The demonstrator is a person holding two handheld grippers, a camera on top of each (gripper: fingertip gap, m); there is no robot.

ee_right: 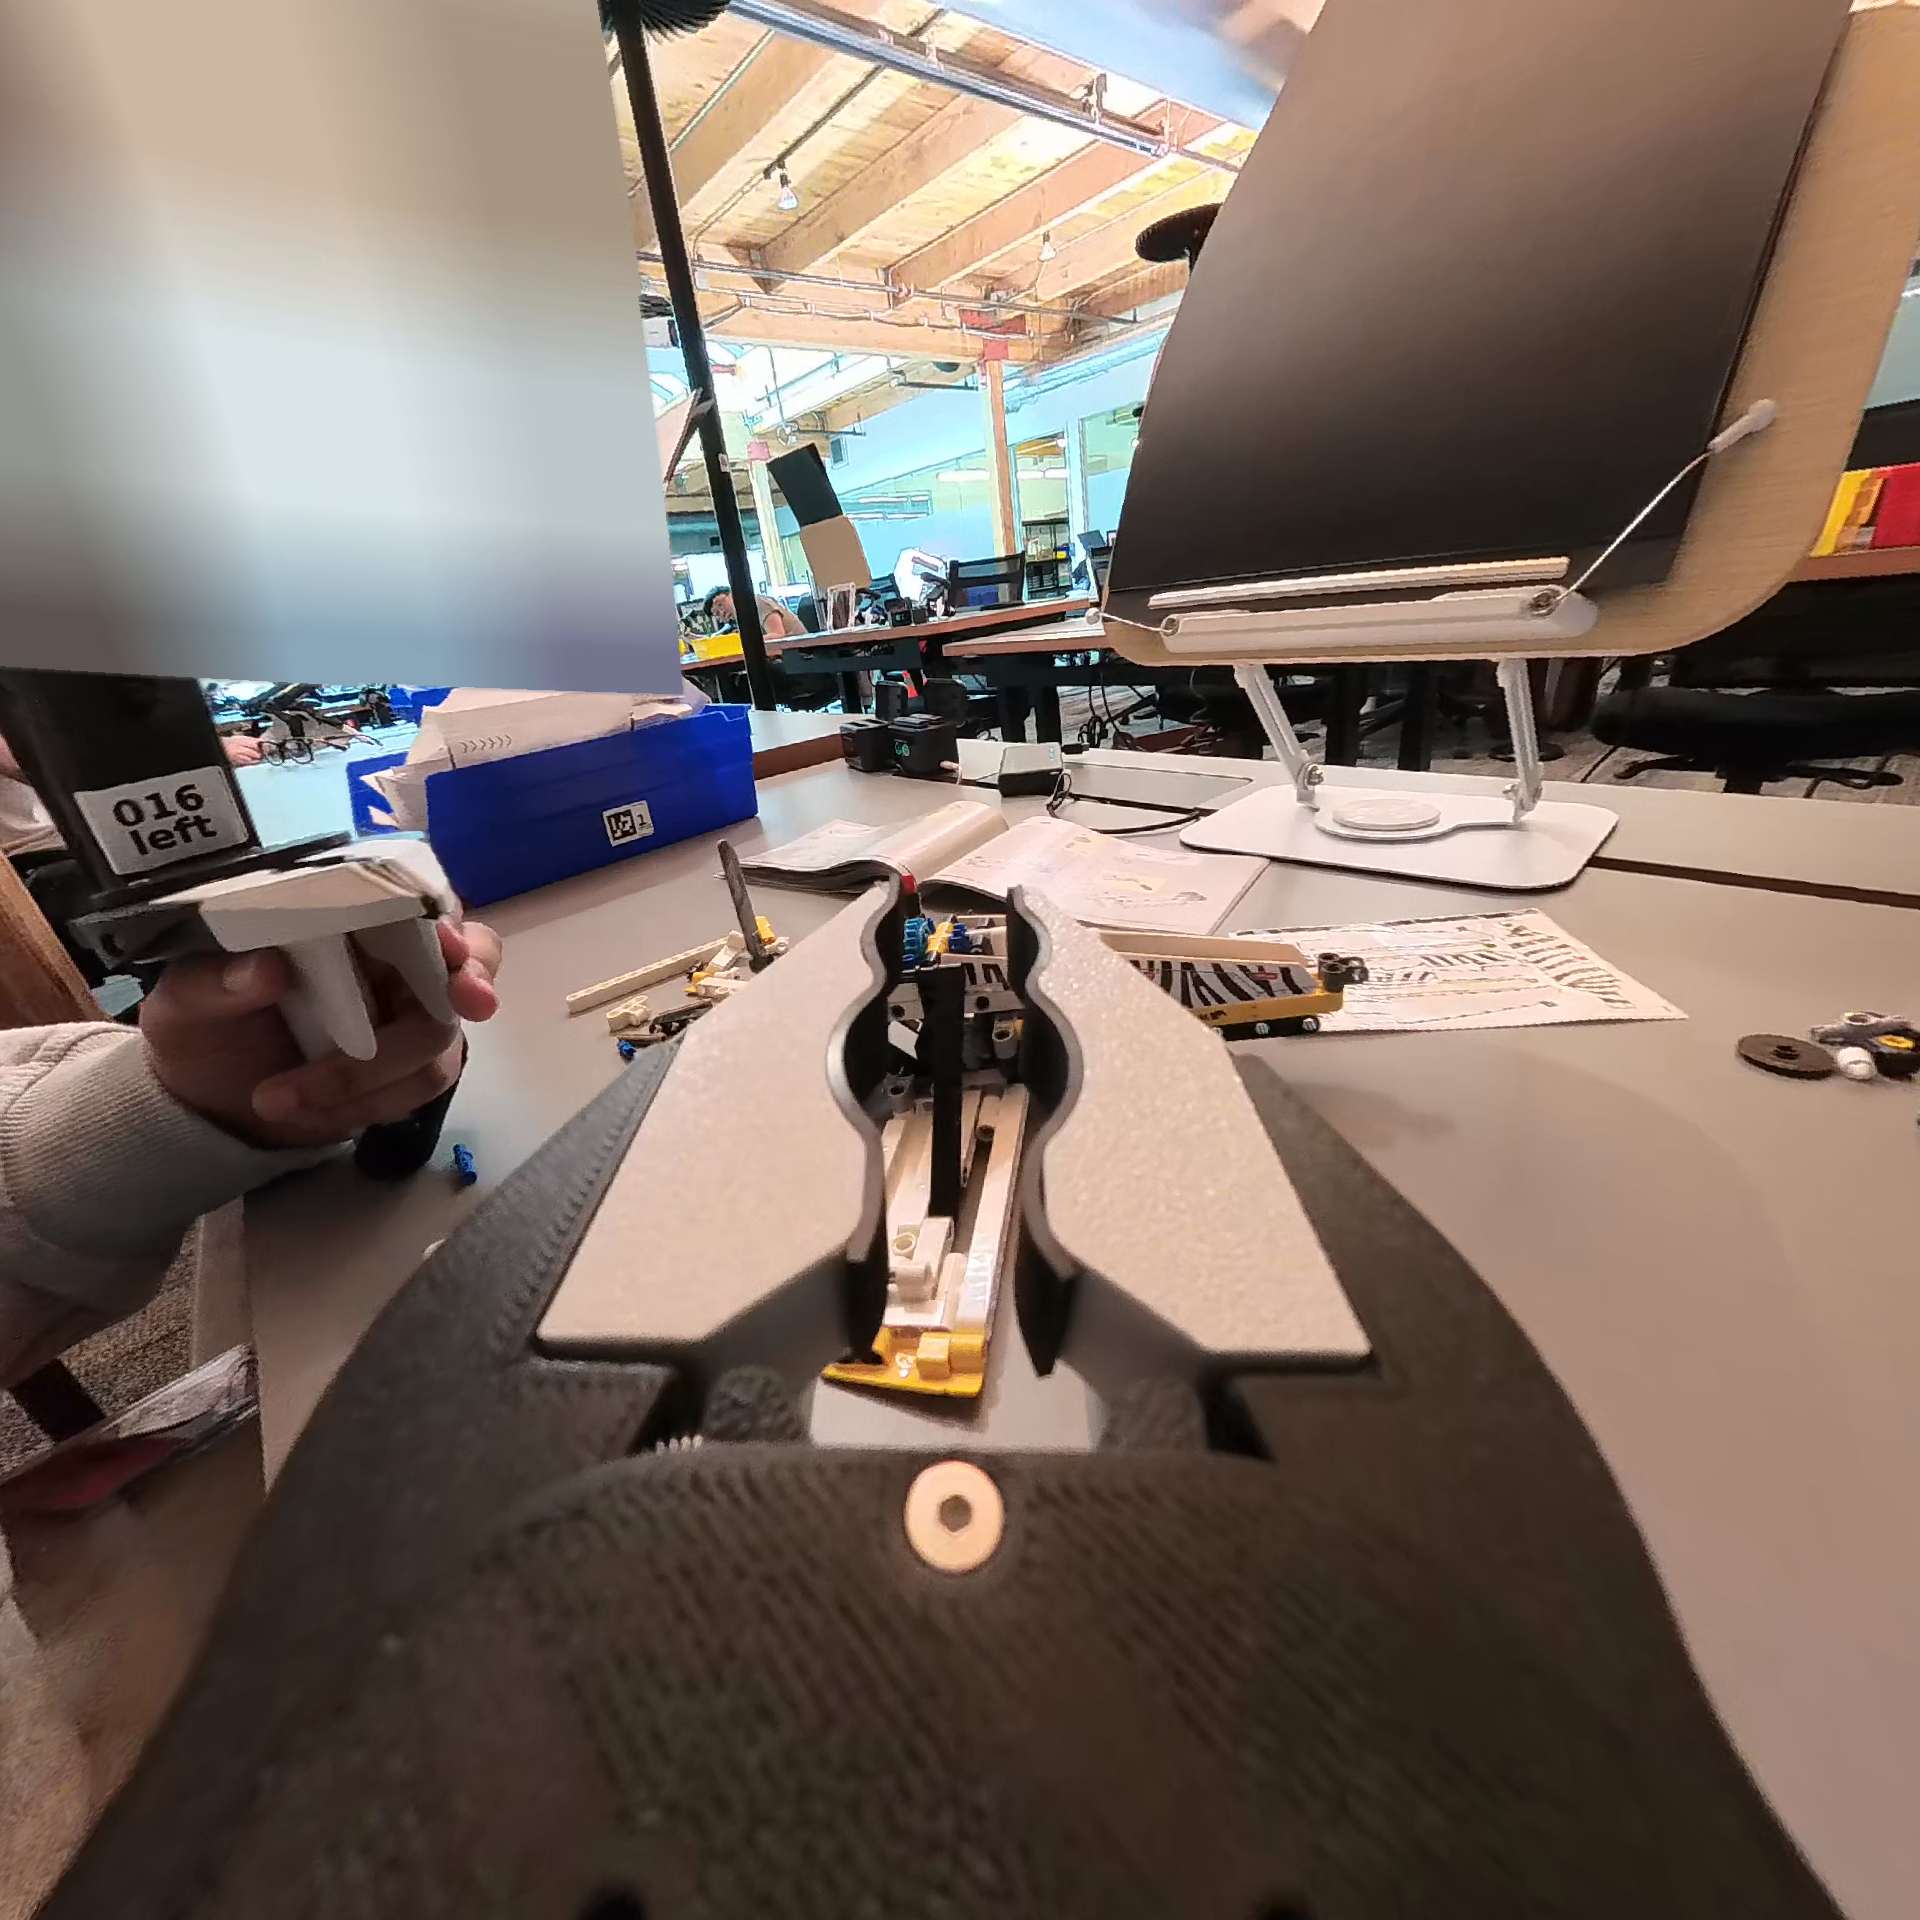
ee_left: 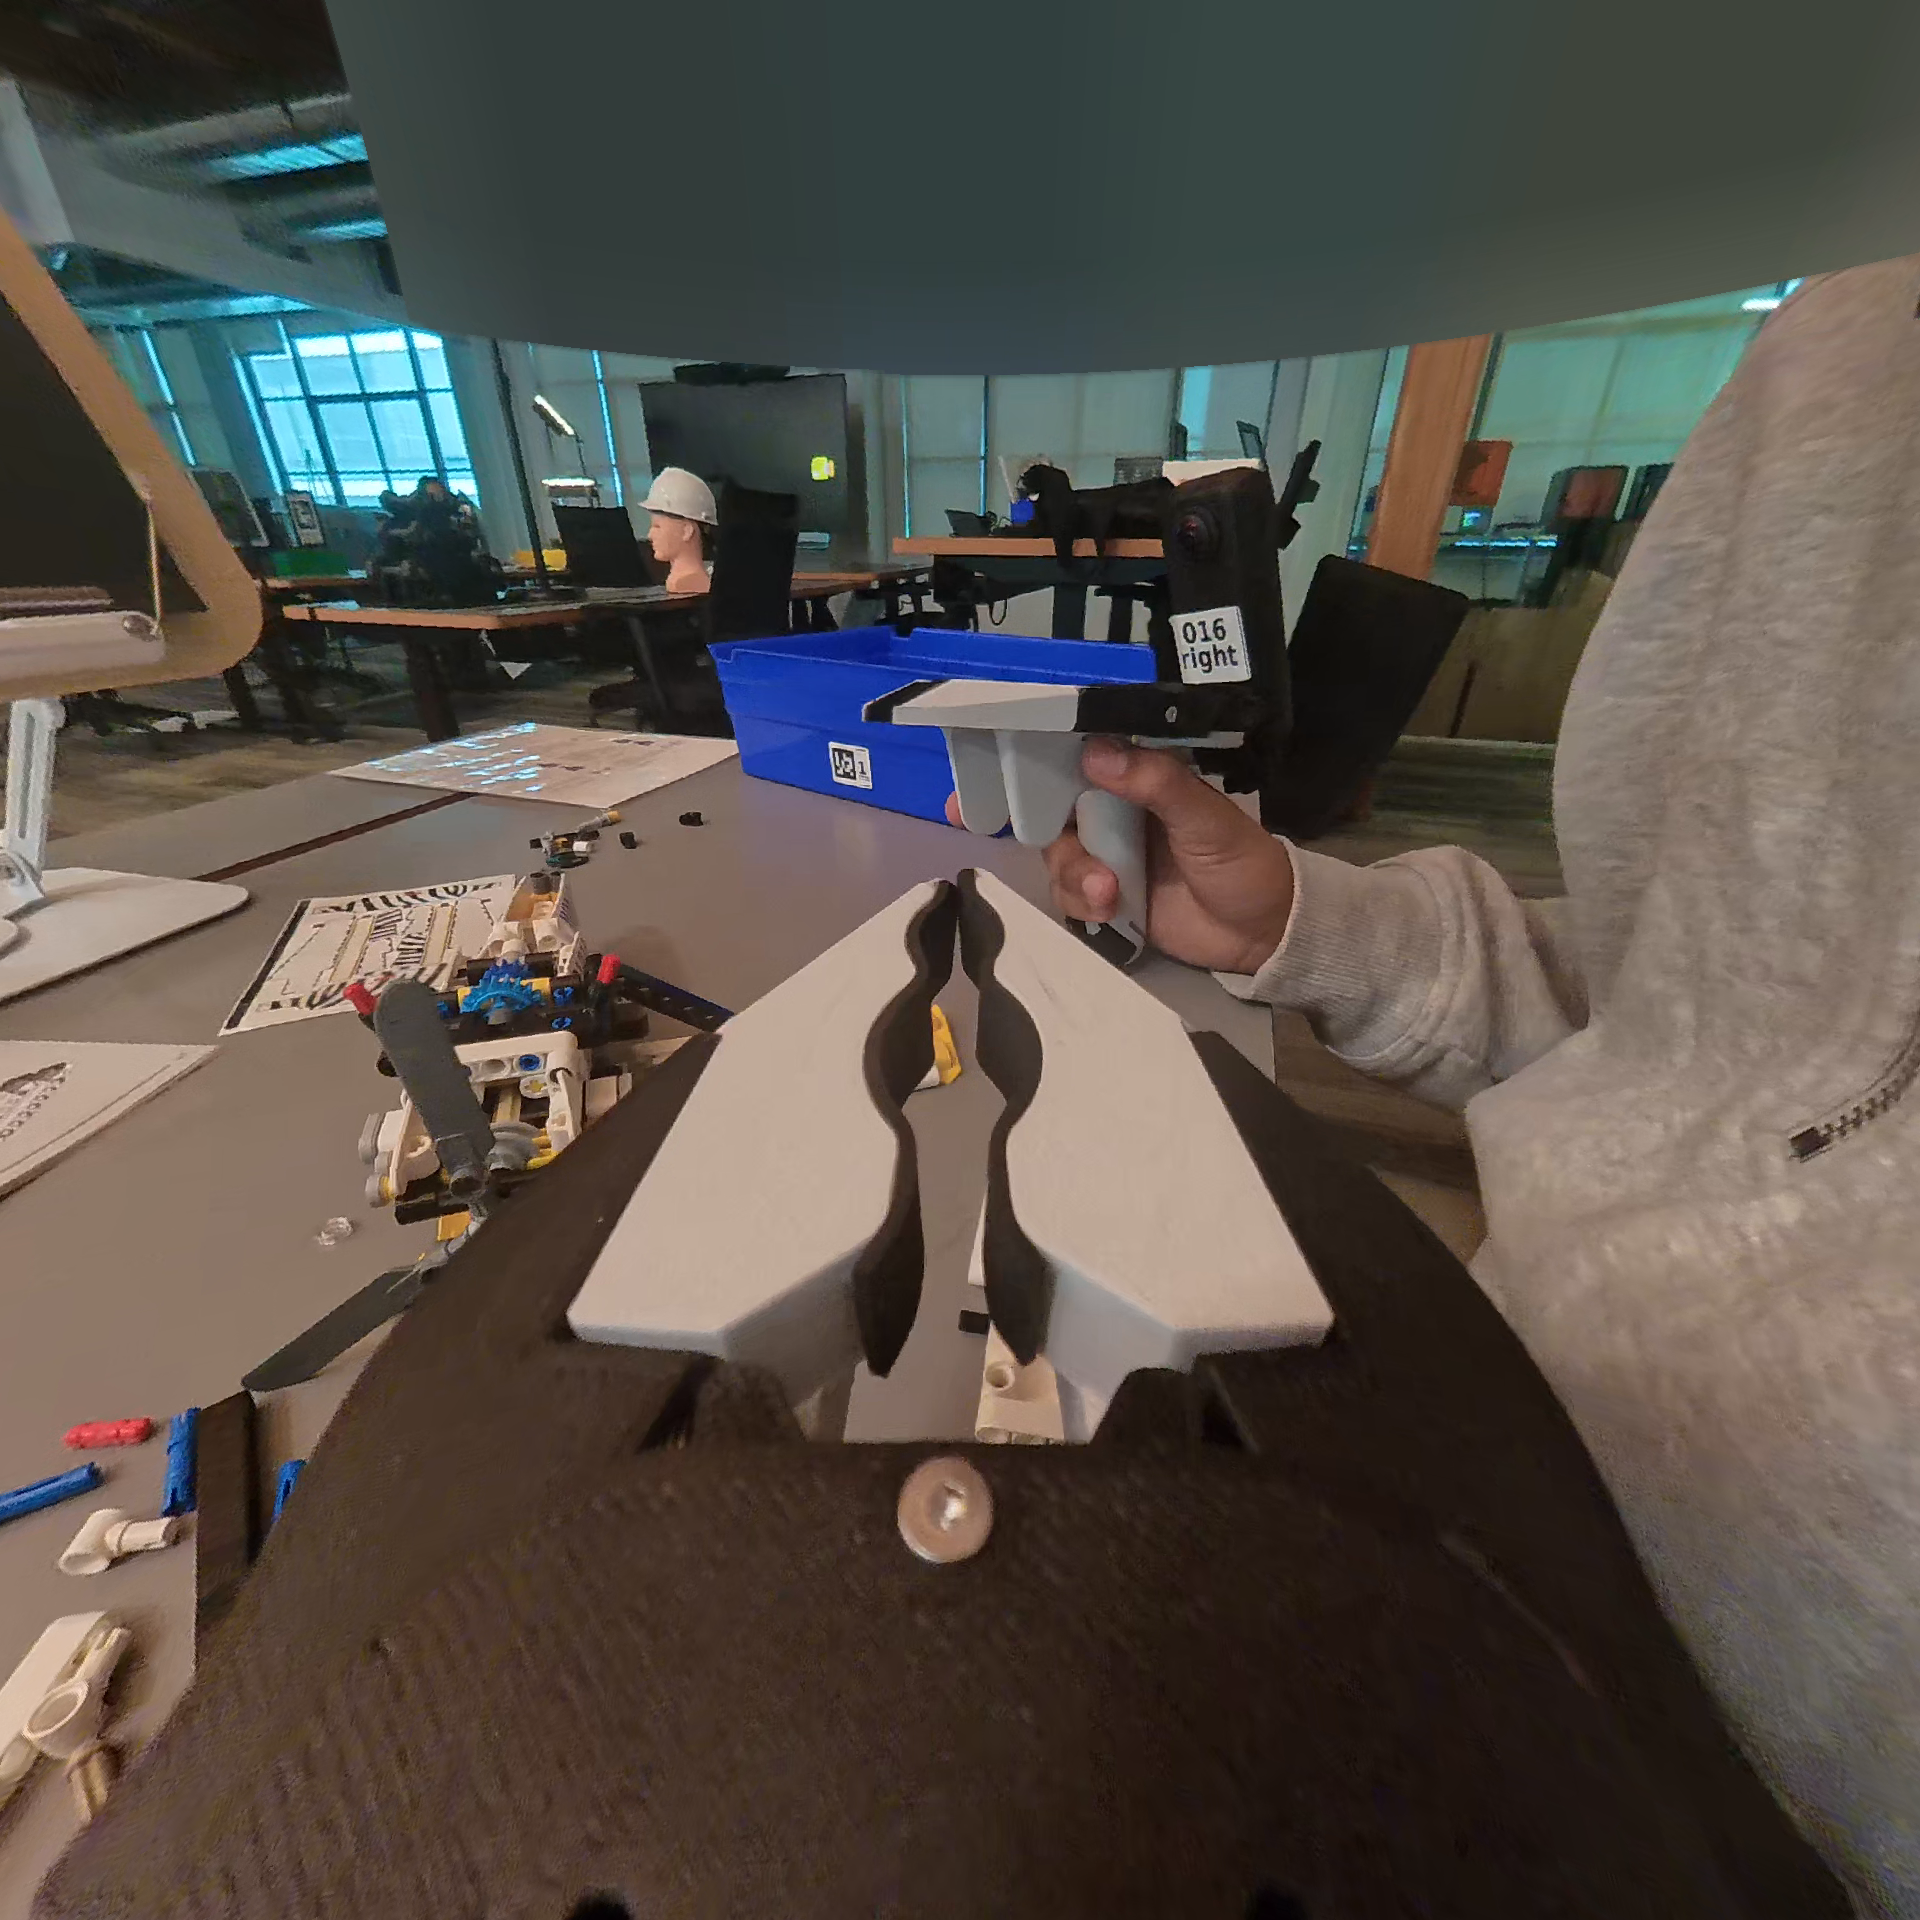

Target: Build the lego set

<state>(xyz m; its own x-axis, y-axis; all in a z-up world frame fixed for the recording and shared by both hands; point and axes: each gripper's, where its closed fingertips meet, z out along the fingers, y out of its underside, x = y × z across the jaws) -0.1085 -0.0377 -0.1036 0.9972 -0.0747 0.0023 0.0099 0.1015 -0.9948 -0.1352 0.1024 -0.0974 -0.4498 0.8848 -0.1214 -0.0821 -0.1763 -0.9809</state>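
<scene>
The partly built Lego model (ee_left: 488,1049), white, black and yellow with a blue gear and a dark grey blade, stands on the grey table (ee_left: 208,1247) left of my left gripper (ee_left: 960,883). That gripper is shut with its tips touching and nothing between them. A small yellow and white piece (ee_left: 943,1044) lies on the table below it. My right gripper (ee_right: 956,914) is open and empty, held above the table and facing the model (ee_right: 940,1039), which shows through its gap. It also shows in the left wrist view (ee_left: 878,709), raised at the far right.
A blue bin (ee_left: 810,717) stands at the back. A sticker sheet (ee_right: 1455,966), an open booklet (ee_right: 987,852) and a striped yellow assembly (ee_right: 1216,982) lie near the model. Loose pieces (ee_left: 104,1455) are scattered at the left. A screen on a stand (ee_right: 1403,831) sits behind.
</scene>
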